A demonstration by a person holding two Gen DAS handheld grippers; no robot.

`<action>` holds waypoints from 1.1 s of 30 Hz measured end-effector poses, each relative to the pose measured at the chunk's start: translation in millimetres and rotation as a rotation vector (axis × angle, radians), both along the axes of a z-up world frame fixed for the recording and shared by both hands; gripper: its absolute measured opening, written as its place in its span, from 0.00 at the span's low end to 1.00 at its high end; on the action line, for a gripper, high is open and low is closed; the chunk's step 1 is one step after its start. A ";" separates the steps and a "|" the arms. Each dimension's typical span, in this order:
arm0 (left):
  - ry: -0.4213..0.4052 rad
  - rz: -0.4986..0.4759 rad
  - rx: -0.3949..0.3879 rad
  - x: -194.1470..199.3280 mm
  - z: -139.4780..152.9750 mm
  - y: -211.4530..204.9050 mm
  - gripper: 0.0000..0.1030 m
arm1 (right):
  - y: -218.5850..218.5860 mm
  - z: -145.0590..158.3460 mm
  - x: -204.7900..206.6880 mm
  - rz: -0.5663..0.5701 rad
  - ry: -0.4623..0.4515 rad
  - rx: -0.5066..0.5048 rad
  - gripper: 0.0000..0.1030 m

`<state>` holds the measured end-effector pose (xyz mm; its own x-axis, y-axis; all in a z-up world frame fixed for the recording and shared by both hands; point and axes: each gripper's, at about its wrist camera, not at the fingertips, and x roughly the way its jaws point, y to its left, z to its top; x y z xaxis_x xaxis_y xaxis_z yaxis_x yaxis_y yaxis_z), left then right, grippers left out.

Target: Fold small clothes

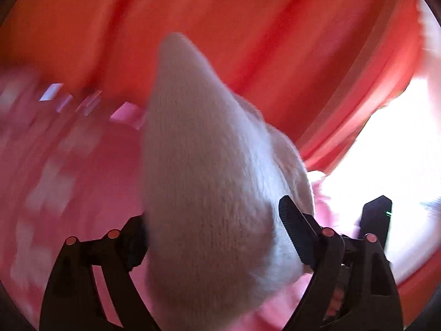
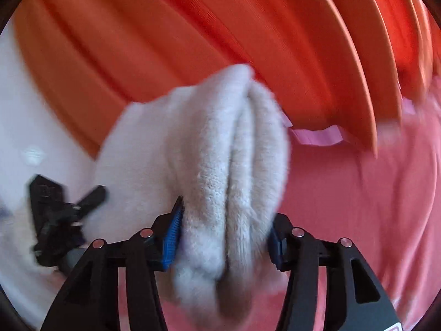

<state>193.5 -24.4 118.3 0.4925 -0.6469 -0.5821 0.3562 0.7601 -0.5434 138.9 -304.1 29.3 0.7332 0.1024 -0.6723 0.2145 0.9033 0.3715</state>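
The white knit garment point(image 2: 220, 165), soft, light and floppy, hung bunched above the pink bedding point(image 2: 358, 207), clamped in the right hand-held gripper point(image 2: 223, 237) and between the left hand-held gripper's point(image 1: 215, 237) pads, best held at its edges.
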 end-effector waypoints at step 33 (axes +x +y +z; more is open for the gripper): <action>-0.006 -0.009 -0.064 60.1 -81.7 -9.1 0.63 | -10.7 -54.1 50.2 0.036 -0.084 0.067 0.28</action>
<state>253.6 -33.6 36.6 0.4903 -0.6870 -0.5363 0.3663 0.7208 -0.5884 189.2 -314.8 -24.8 0.7819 0.1720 -0.5993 0.1482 0.8824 0.4466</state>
